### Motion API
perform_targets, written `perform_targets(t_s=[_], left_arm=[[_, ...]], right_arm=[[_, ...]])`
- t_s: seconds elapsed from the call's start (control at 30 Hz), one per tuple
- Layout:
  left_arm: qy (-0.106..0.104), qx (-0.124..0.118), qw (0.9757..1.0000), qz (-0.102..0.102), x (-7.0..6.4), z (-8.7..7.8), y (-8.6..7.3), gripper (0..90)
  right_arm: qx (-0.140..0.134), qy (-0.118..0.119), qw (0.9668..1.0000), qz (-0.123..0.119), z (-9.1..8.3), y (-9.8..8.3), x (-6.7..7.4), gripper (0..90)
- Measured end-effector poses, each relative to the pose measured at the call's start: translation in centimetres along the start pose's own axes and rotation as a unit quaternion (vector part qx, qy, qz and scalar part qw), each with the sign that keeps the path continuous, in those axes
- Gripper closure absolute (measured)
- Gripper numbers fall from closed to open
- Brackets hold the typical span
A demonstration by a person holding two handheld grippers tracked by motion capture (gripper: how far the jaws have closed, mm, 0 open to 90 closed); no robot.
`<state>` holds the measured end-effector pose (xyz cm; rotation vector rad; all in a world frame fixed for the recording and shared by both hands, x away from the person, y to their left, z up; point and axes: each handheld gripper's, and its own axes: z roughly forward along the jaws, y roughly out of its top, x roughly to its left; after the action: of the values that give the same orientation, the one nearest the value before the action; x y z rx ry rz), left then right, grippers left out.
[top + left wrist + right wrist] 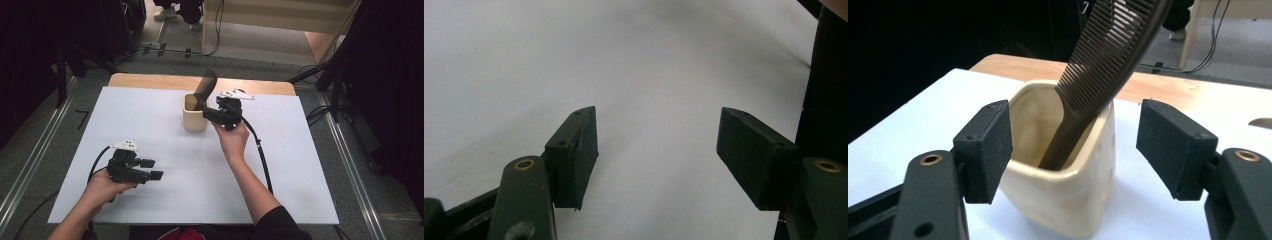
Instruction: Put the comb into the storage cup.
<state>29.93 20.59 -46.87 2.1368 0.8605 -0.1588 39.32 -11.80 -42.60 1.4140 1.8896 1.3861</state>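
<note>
Comb [1098, 55], dark brown: stands tilted, handle down, inside the cream cup [1068, 200] near the counter's [300, 165] far edge, at its middle. Right gripper [204, 114]: beside the cup, jaws released and apart, clear of the comb. Left gripper [152, 169]: near the front left corner, jaws wide apart, nothing between them.

The left gripper [150, 169] and right gripper [206, 112] are showing matte black bodies, brass-ringed pivots, blocky black fingers [988, 145], grey three-cornered top plates and trailing black cables; a dark sleeve [277, 225] is covering the right arm
</note>
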Motion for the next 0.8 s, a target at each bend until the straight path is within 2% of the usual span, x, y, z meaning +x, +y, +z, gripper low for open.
perform_targets(t_s=[0.1,0.27,0.5,0.57,0.67,0.8], left_arm=[[0.0,-0.001,1.0,0.0,0.0,0.0,0.0,34.1],[0.001,-0.002,1.0,-0.001,0.0,-0.1,0.0,34.1],[0.001,-0.003,1.0,-0.002,0.1,-0.1,0.0,34.1],[0.002,-0.003,1.0,-0.002,0.1,-0.1,0.0,34.0],[0.003,-0.003,1.0,-0.002,0.1,-0.2,0.0,34.1],[0.004,-0.006,1.0,-0.002,0.1,-0.2,0.0,34.1]], right_arm=[[0.004,0.013,0.9999,0.006,-0.4,-0.4,-0.3,26.8],[0.006,0.021,0.9997,-0.004,-1.0,-1.1,-0.3,26.1],[0.02,0.021,0.9994,-0.021,-1.7,-2.1,-0.1,26.0],[0.023,0.027,0.9992,-0.018,-2.0,-2.4,-0.3,25.9],[0.012,0.028,0.9993,-0.023,-2.4,-2.9,-0.5,25.9],[0.016,0.034,0.999,-0.023,-2.9,-3.3,-1.0,25.9]])
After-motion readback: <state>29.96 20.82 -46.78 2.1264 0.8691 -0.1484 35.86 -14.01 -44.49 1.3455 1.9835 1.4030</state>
